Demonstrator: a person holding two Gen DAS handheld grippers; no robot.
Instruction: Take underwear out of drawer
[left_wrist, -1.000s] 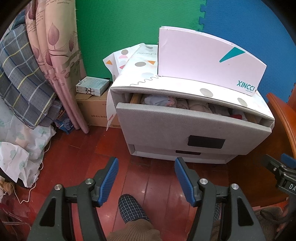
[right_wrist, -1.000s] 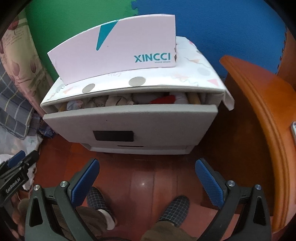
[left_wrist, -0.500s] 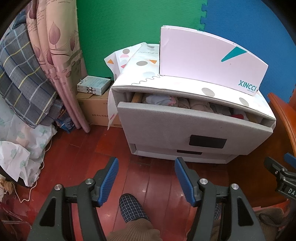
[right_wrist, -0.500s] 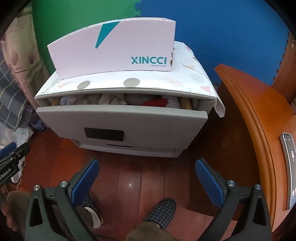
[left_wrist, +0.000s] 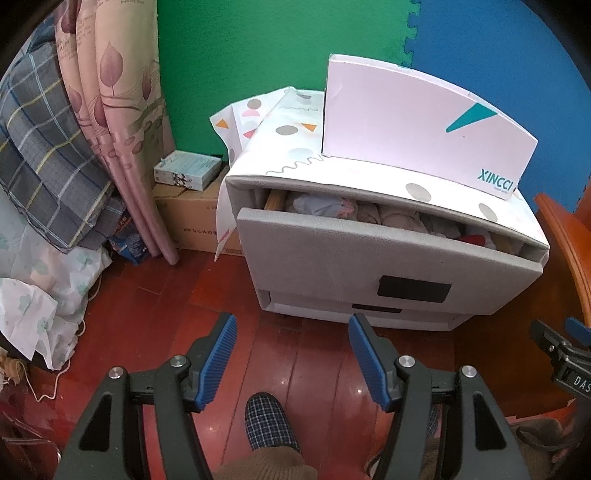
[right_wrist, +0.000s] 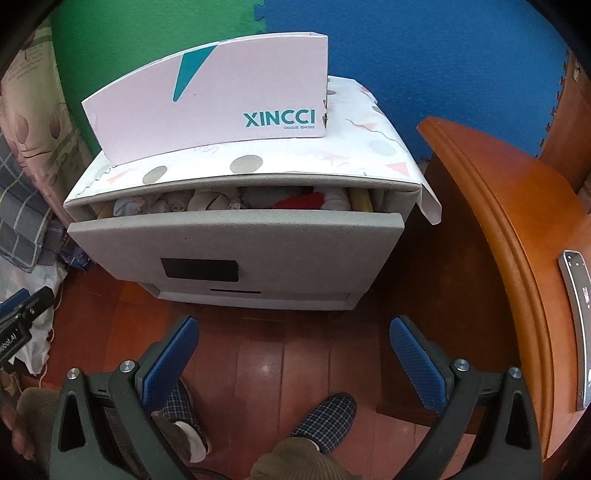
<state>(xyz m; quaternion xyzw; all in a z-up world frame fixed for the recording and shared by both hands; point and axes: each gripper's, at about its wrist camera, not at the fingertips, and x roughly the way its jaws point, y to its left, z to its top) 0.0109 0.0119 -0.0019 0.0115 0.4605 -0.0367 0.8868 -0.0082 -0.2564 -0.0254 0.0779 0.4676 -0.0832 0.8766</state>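
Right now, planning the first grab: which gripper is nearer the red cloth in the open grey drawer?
Right. The right gripper faces the red cloth nearly head-on; the left gripper sits off toward the drawer's other end.

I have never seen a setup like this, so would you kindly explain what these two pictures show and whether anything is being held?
There is no robot here: a person holds a hand-held claw in each hand, each with a camera looking along its blue fingers. One picture is from the left claw, the other from the right claw. Both are open and hold nothing. Ahead stands a grey cabinet whose top drawer is partly pulled out, with folded underwear inside. A pink shoe box sits on top. Below are the person's checked slippers on a wooden floor.
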